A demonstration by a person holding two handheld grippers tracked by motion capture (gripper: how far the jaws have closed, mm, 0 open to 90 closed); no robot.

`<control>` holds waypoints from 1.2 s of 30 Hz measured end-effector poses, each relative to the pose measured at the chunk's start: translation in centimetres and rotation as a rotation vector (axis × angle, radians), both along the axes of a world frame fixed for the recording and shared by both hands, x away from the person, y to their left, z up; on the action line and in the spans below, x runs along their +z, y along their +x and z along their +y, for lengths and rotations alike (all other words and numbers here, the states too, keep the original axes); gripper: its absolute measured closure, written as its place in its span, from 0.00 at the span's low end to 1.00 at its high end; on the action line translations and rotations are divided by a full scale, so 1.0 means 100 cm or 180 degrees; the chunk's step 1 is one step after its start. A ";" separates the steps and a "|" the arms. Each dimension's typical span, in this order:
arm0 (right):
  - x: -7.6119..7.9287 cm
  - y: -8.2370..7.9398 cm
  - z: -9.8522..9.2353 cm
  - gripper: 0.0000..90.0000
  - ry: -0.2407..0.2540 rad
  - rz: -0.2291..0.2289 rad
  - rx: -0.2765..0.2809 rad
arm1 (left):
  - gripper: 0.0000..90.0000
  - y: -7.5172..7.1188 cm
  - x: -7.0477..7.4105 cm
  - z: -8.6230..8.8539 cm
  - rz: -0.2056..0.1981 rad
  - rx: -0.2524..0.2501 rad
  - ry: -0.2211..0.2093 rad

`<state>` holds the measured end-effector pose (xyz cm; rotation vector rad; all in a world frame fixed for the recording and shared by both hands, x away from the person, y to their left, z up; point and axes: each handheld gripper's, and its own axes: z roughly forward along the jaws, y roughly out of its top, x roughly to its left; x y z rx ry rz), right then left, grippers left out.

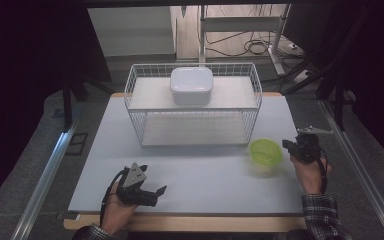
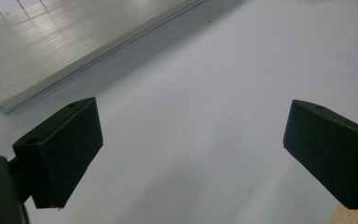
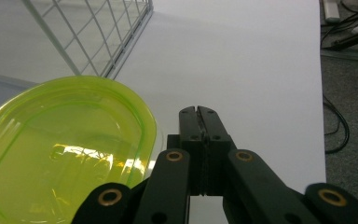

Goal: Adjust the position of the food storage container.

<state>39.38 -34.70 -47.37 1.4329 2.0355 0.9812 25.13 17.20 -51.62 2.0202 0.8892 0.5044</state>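
A translucent green container sits on the white tabletop, in front of the right corner of the wire basket. My right gripper hovers just right of that container, its jaws pressed together with nothing between them. The right gripper view has the shut jaws beside the green container, apart from its rim. My left gripper rests near the front left of the table. Its jaws stand wide open over bare tabletop.
A white lidded box sits on the upper shelf of the wire basket at the table's back. The basket's wire wall rises behind the green container. Cables lie on the floor beyond the table's right edge.
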 end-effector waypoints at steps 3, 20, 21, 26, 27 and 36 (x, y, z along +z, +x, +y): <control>-0.002 0.001 0.003 0.99 0.0032 0.0030 0.0032 | 0.04 0.000 -0.001 -0.001 0.0009 -0.0024 0.0012; -0.008 -0.006 0.030 0.99 0.0043 0.0198 0.0270 | 0.05 -0.001 -0.002 -0.004 0.0012 -0.0075 0.0084; -0.008 -0.007 0.033 0.99 0.0042 0.0203 0.0299 | 0.05 -0.001 -0.002 -0.004 0.0011 -0.0077 0.0083; -0.008 -0.015 0.045 0.99 0.0077 0.0252 0.0420 | 0.05 -0.001 -0.002 -0.005 0.0013 -0.0085 0.0094; -0.009 -0.016 0.046 0.99 0.0095 0.0267 0.0432 | 0.05 -0.001 -0.002 -0.005 0.0014 -0.0087 0.0097; -0.011 -0.027 0.069 0.99 0.0203 0.0340 0.0620 | 0.05 -0.001 -0.003 -0.006 0.0005 -0.0114 0.0139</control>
